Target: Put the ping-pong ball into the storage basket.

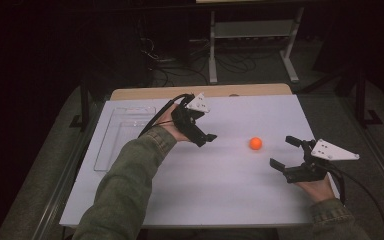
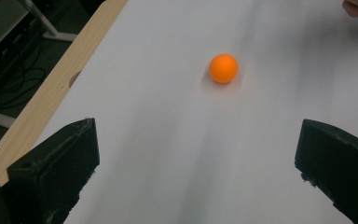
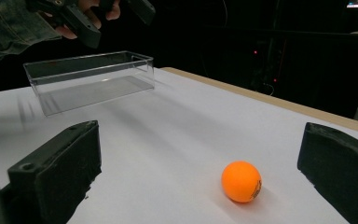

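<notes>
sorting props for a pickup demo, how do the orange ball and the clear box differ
The orange ball is round, opaque and small; the clear box is rectangular, see-through and much bigger. The ball lies close ahead of the right tongs; the box sits at the table's far left, behind the left tongs. Both rest on the white table, ungripped.

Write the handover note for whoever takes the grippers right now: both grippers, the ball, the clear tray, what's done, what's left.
Left gripper: open, holds nothing, above the white sheet left of the ball.
Right gripper: open, holds nothing, just right of the ball, nearer to it.
Orange ball: lies free on the sheet between the two grippers, untouched.
Clear tray: at the sheet's left edge, nothing in it.
Done: no grasp so far.
Left: probably close the right gripper's fingers on the ball and carry it to the tray.
</notes>
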`<state>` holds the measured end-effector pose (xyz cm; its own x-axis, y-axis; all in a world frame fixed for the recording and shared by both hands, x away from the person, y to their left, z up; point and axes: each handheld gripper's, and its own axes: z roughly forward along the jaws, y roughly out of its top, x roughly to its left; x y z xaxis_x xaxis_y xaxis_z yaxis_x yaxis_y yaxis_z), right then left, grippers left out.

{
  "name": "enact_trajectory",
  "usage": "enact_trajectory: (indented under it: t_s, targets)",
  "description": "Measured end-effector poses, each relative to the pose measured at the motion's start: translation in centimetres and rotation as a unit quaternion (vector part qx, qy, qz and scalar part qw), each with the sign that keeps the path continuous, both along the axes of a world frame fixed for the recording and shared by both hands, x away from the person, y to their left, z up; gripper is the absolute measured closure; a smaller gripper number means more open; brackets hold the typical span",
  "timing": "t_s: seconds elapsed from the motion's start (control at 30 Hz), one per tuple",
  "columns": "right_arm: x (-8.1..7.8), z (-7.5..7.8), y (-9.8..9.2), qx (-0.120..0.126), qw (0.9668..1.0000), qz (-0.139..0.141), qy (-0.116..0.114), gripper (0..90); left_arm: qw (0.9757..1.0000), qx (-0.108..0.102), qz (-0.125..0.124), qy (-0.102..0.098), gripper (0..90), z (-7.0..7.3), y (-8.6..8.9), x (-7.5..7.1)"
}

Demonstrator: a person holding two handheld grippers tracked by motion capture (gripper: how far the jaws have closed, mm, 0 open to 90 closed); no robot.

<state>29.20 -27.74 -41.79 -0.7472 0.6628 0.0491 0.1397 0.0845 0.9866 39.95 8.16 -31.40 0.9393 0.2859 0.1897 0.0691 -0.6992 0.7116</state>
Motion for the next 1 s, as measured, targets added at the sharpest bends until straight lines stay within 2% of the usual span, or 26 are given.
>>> enact_trajectory:
  t_s: [0.17, 0.5, 1.0]
  targets:
    - [0.0, 0.0, 0.0, -0.001, 1.0000, 0.000, 0.000, 0.0, 0.9999, 0.009, -0.004, 0.004, 0.0, -0.5, -0.6, 0.3]
    - [-0.1, 0.0, 0.0, 0.001, 1.0000, 0.002, -0.002, 0.0, 0.9998, 0.015, -0.009, 0.007, 0.0, -0.5, -1.8, 0.8]
    - [-0.1, 0.0, 0.0, 0.004, 1.0000, 0.003, -0.001, 0.0, 0.9994, 0.021, -0.023, 0.017, 0.0, -1.5, -3.7, 1.5]
